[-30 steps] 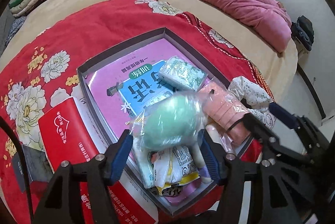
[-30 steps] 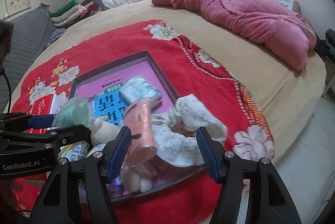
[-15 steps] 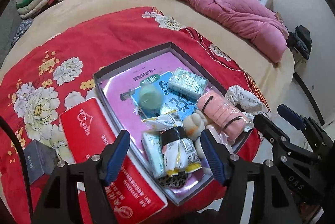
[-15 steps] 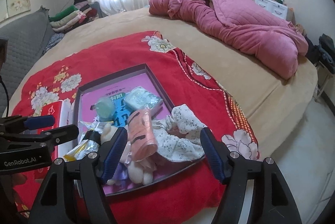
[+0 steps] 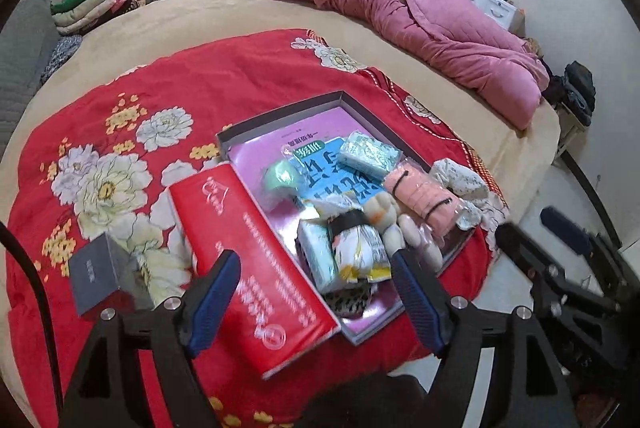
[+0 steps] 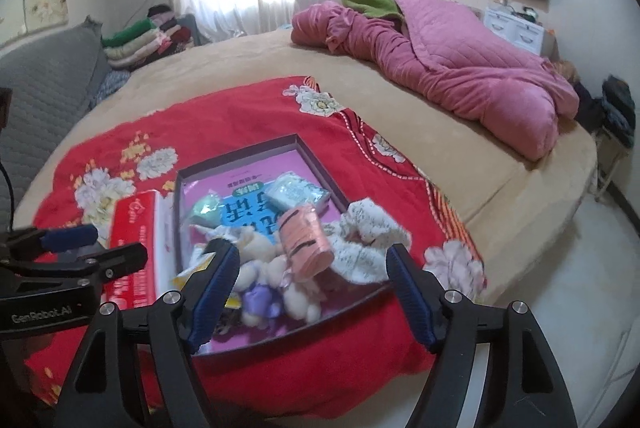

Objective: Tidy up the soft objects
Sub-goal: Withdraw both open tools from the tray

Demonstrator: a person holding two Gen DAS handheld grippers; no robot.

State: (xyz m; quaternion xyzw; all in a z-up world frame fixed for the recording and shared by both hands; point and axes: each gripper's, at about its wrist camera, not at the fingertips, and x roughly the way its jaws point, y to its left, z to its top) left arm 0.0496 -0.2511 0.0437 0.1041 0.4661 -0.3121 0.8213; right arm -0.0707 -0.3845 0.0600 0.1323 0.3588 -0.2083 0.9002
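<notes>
Nearest the cameras, the left gripper [image 5: 316, 292] hangs wide open with nothing between its blue pads, and the right gripper [image 6: 312, 292] is spread just as wide and equally empty. Both sit above the near edge of the bed.

Just beyond them lies a shallow grey box [image 5: 280, 114] on a red flowered blanket [image 5: 120, 116], with a red booklet [image 5: 248, 260] leaning along its left wall. The soft things are gathered at the near end of the box: a small plush toy [image 6: 276, 280], a bundle of snack packets [image 5: 354, 252], a pink rolled cloth [image 6: 306, 244] bound with dark bands, and a floral white cloth [image 6: 368, 236] spilling over the right wall. Farther in rest a green ball in clear wrap [image 5: 282, 178] and a pale tissue pack [image 5: 370, 156].

All of these look light and yielding. The wrapped ball would probably slide on its film, so a squeeze across its middle seems safest. The roll should take a grip across its banded body. The loose cloth would sag, so a pinch at a bunched fold would likely serve best.

Beyond the blanket, a pink quilt [image 6: 460, 68] lies heaped on the tan bed.
</notes>
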